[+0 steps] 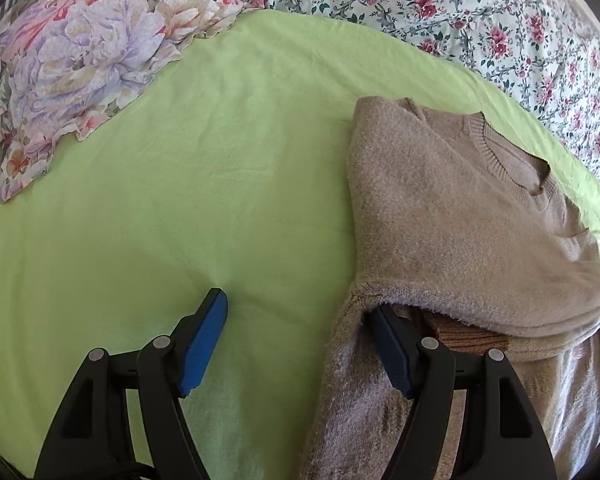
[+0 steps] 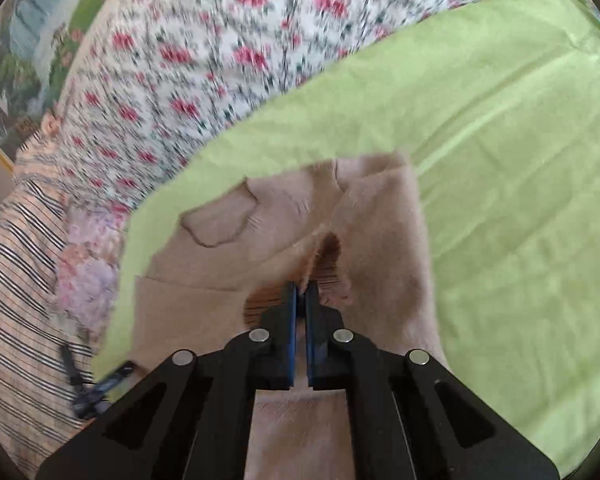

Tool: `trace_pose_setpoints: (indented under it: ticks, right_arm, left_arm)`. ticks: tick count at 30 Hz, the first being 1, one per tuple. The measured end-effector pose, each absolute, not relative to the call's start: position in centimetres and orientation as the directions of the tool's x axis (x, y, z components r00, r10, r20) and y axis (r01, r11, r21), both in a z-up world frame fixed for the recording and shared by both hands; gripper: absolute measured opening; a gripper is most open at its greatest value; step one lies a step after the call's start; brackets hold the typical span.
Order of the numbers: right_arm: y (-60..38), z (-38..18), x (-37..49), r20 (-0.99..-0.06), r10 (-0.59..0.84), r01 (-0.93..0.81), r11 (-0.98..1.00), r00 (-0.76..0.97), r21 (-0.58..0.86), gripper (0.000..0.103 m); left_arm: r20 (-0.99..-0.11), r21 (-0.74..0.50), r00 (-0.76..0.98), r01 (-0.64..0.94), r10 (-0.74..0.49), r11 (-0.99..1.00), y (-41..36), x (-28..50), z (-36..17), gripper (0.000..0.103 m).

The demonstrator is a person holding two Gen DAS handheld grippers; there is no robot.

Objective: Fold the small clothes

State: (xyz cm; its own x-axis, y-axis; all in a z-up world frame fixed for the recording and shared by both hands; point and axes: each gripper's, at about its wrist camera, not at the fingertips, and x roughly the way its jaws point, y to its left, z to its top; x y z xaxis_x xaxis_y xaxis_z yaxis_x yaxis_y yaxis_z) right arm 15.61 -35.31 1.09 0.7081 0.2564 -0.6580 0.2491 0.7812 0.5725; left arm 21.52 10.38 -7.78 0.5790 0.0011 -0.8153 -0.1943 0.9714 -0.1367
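Right gripper (image 2: 301, 292) pinches fuzzy beige knit sweater (image 2: 380, 240).

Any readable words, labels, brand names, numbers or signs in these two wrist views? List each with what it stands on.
None: no readable text in either view.
The beige sweater shows no label or tag.
The green sheet is plain.
The floral bedding carries only a flower pattern, blurred in the right wrist view.
The left tongs and right tongs bear no markings.
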Motion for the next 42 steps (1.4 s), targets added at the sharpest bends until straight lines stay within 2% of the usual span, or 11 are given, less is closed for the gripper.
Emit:
trace_pose_setpoints:
  ticks: [7,9,11,12,17,20,21,22,27,34,42]
  right_arm:
    - [-35.4,-2.6,17.6,-0.77,0.212,0.356,0.792,0.601,0.496,0.008]
    - [-34.7,-2.9,17.4,-0.769,0.189,0.334,0.819,0.61,0.466,0.02]
    - [-34.1,-3.2,17.3,-0.756,0.196,0.292,0.839,0.625,0.459,0.052]
    - [-33.6,-3.4,17.4,-0.754,0.197,0.272,0.851,0.627,0.449,0.053]
    - [-33.4,-4.2,17.6,-0.76,0.171,0.265,0.871,0.627,0.414,0.049]
    - [-33.4,-4.6,17.8,-0.761,0.19,0.262,0.864,0.621,0.43,0.018]
    - [-33.6,-4.8,17.7,-0.759,0.202,0.264,0.857,0.62,0.443,0.013]
    - [-33.6,-4.7,17.6,-0.757,0.197,0.263,0.859,0.623,0.44,0.012]
    - [-32.6,-1.3,16.6,-0.682,0.161,0.215,0.876,0.714,0.432,0.011]
    - [-32.3,-4.8,18.7,-0.795,0.115,0.28,0.898,0.595,0.339,0.011]
    - [-33.1,-3.5,16.8,-0.762,0.146,0.284,0.871,0.63,0.402,0.031]
  left_arm:
    - [-0.795,-0.256,0.58,-0.055,-0.177,0.965,11.0,20.6,-6.6,0.072]
    - [-0.753,-0.355,0.595,-0.01,-0.28,0.935,12.3,19.9,-5.5,0.073]
    - [-0.719,-0.414,0.611,0.007,-0.331,0.91,13.5,20.5,-4.4,0.079]
    - [-0.716,-0.426,0.607,0.011,-0.345,0.904,13.8,21.5,-4.0,0.085]
    - [-0.791,-0.437,0.476,0.002,-0.385,0.9,13.0,30.7,-6.7,0.086]
    - [-0.79,-0.425,0.469,0.044,-0.394,0.904,12.0,33.9,-7.6,0.09]
    - [-0.775,-0.422,0.482,0.088,-0.409,0.902,11.4,34.5,-7.2,0.068]
    - [-0.766,-0.423,0.486,0.11,-0.42,0.899,11.0,34.7,-7.0,0.008]
    - [-0.687,-0.3,0.664,0.112,-0.296,0.947,10.0,31.3,-3.4,0.008]
    - [-0.754,-0.19,0.644,-0.026,-0.129,0.982,10.8,32.7,-6.3,0.007]
    - [-0.768,-0.159,0.634,-0.05,-0.092,0.986,10.7,31.9,-5.2,0.018]
